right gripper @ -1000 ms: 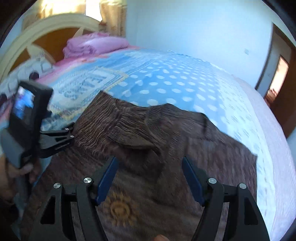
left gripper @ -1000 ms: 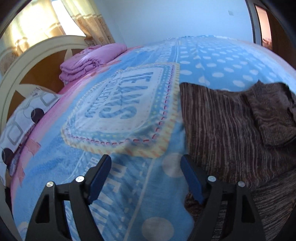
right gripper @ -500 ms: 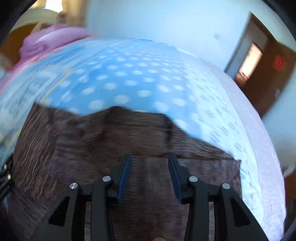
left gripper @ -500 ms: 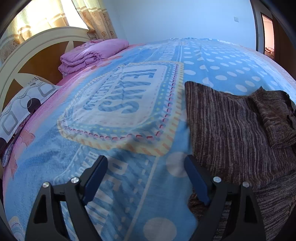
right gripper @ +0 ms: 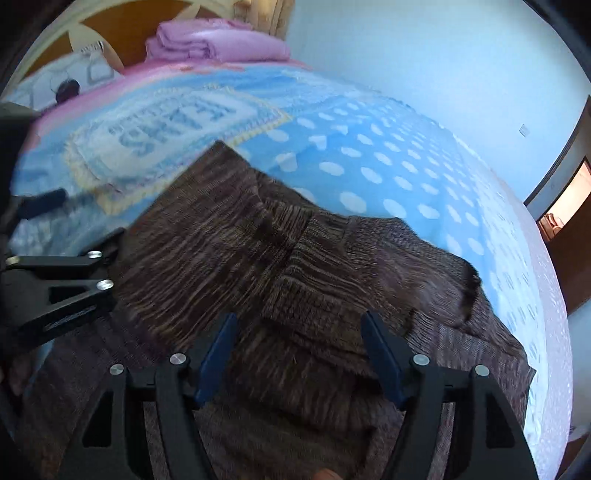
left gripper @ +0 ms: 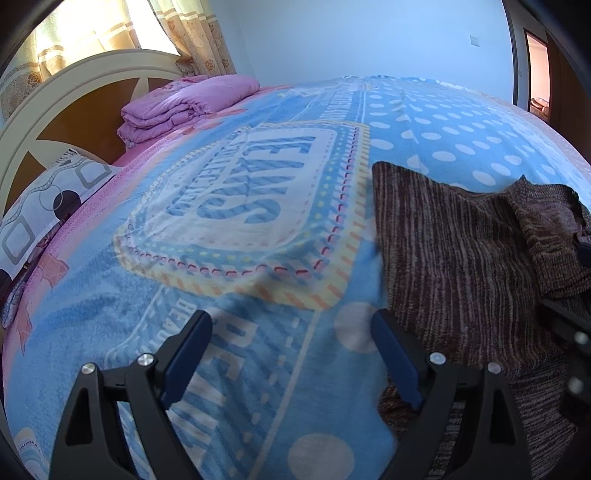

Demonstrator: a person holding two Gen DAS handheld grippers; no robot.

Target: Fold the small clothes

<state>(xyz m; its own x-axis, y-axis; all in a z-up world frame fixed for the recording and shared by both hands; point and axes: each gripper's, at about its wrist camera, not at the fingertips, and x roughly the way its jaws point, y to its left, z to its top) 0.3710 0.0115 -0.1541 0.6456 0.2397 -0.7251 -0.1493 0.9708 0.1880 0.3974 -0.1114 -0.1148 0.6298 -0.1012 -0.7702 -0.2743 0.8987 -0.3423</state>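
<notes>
A brown knit garment (right gripper: 295, 266) lies partly folded on the bed (left gripper: 461, 147). Both tools hover open and empty: left tool (left gripper: 291, 354) beside it, right tool (right gripper: 299, 354), jaws just reopened, above. Next likely needs gripping an edge.

Daylight floods in through the curtains (left gripper: 177, 33) at upper left of the left view — that corner blows out to white glare. A cool blue cast lies over the wall (left gripper: 369, 37) and blanket (left gripper: 258, 369). The left view is sharp, with soft shadows under the fingers (left gripper: 188, 350). The right view is smeared by motion blur — the sweater (right gripper: 295, 280) weave and blanket print streak. Both views bulge fisheye-style, bending the doorway (right gripper: 569, 206), with dark vignetted corners.
</notes>
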